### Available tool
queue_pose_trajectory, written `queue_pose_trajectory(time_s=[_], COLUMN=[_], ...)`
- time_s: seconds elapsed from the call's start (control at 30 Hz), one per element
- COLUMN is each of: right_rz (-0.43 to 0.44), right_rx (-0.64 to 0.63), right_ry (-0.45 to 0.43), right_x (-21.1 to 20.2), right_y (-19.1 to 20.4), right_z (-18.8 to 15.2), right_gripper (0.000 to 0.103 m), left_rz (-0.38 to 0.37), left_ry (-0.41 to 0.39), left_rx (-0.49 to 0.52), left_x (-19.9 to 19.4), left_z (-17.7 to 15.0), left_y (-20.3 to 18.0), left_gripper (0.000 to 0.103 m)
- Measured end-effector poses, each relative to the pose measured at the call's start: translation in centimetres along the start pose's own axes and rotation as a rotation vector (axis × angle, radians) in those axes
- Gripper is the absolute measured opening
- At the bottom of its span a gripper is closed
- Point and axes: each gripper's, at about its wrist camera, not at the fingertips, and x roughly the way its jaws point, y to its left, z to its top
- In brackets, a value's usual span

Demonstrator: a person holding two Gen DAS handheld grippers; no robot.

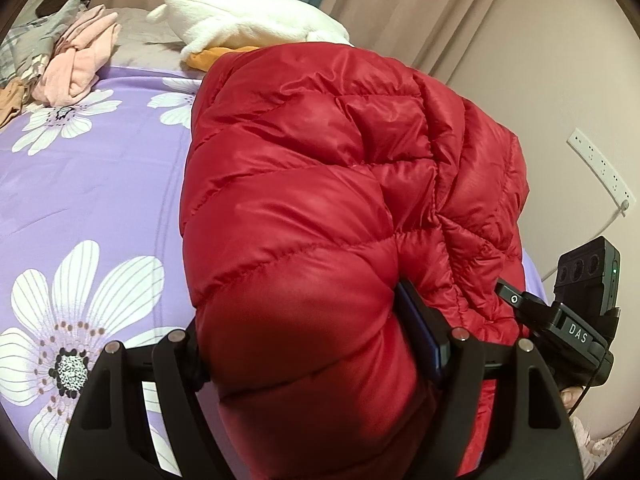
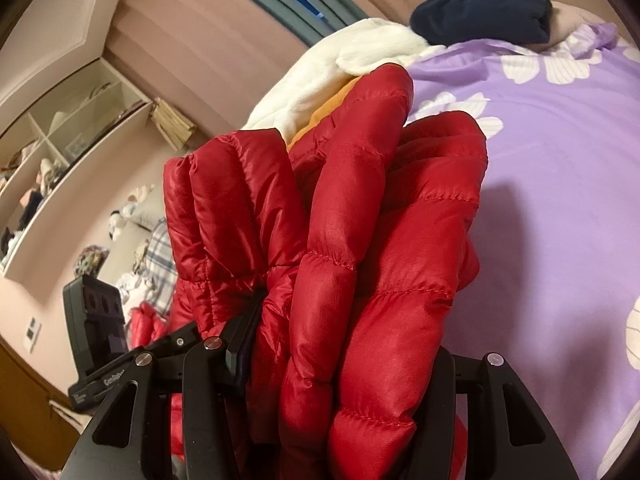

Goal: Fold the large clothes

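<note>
The left gripper [image 1: 316, 344] is clamped on a thick fold of the red down jacket [image 1: 320, 184]; the padding bulges between both fingers [image 1: 424, 332] and hides their tips. The jacket extends away from the camera across the bed [image 1: 92, 184], which carries a purple cover with white flowers. At the far end, a white plush item [image 1: 248, 20] lies over an orange cloth [image 1: 208, 58], touching the jacket's far edge. A pile of pink clothes [image 1: 80, 68] sits at the upper left. The right gripper [image 1: 560, 320] appears at the lower right, beside the jacket.
</note>
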Motion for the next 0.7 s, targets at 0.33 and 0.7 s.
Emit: queue_pose_trajectory(time_s=[0.33,0.7], right_rz=[0.025,0.038], right_rx=[-0.036,-0.065], right_ry=[0.029,0.057], right_x=[0.8,1.7], right_y=[0.1,0.4], right_z=[0.3,0.8], right_gripper=[0.052,0.052], left_rz=[0.015,0.021], left_ry=[-0.021,-0.027], left_rx=[-0.026,-0.049], left_x=[-1.2,-2.0], left_z=[-0.3,-1.0], left_y=[0.6,1.0], left_gripper=[0.077,0.077])
